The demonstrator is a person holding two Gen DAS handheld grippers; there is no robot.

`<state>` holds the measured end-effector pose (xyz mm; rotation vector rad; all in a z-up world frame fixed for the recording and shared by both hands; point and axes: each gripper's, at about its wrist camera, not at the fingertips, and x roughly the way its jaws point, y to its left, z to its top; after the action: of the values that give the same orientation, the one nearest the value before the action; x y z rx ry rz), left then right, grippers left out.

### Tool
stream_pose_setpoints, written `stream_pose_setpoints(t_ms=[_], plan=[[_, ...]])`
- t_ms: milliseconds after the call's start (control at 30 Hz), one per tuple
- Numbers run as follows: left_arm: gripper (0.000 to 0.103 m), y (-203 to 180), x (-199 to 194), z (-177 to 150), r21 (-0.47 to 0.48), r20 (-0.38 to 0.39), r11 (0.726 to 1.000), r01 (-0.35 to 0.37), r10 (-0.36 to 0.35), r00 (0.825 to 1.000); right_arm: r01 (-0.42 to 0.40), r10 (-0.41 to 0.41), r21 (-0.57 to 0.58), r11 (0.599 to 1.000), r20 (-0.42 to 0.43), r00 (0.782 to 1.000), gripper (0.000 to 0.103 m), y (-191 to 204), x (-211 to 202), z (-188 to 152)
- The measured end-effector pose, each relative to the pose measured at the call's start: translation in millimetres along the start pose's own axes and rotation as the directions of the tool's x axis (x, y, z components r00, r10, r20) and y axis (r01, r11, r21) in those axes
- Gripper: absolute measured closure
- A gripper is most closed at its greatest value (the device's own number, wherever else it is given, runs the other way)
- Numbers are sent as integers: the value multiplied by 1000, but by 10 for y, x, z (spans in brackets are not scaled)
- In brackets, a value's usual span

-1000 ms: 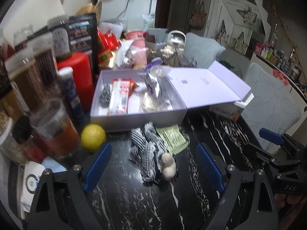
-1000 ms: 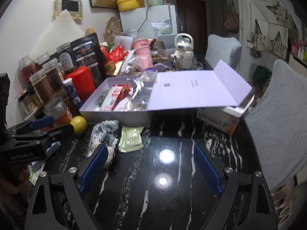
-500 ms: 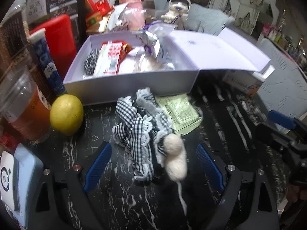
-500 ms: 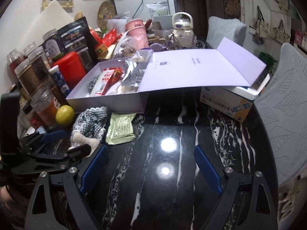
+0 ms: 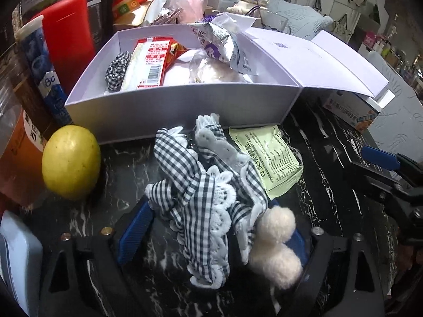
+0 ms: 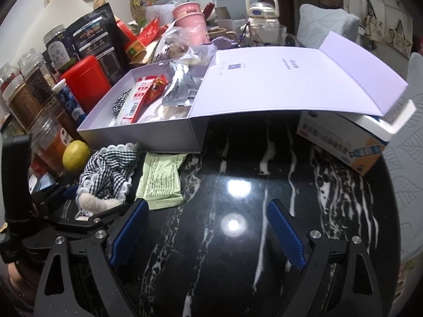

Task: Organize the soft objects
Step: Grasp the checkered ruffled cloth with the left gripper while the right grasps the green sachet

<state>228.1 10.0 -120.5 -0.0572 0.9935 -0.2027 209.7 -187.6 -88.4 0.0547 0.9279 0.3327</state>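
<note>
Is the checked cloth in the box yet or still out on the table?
Out: checked cloth lies bunched on the black table, in front of the open box.

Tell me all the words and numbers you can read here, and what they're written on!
"8c": handwritten on the blue tube.
"口炎清颗粒": on the pale green packet; its small print is too blurred.
Red-and-white snack wrapper: characters and barcode too small.
Purple box lid: print and code unreadable.
Blue-and-white carton: characters blurred.

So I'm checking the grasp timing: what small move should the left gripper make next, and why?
Probably finish closing. The left gripper already straddles the checked lace-trimmed cloth with its two pompoms on the black marble table. Its jaws have just been closing, yet the pads don't clearly pinch the fabric. The open white box lies just behind it.
</note>
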Motion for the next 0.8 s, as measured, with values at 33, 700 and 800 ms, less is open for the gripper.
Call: stream_pose_setpoints(t_ms=[33, 700, 800], plan=[[33, 5, -13, 0, 9, 3, 1000, 3, -3, 1000, -5, 5, -5, 1000, -4, 1000, 11, 14, 31, 11], [50, 519, -332, -211, -110, 6, 994, 20, -20, 1000, -1, -15, -143, 990, -111, 994, 13, 600, 701, 161], [50, 516, -372, -264, -122, 10, 992, 20, -19, 1000, 31, -48, -168, 985, -98, 994, 22, 621, 705, 137]])
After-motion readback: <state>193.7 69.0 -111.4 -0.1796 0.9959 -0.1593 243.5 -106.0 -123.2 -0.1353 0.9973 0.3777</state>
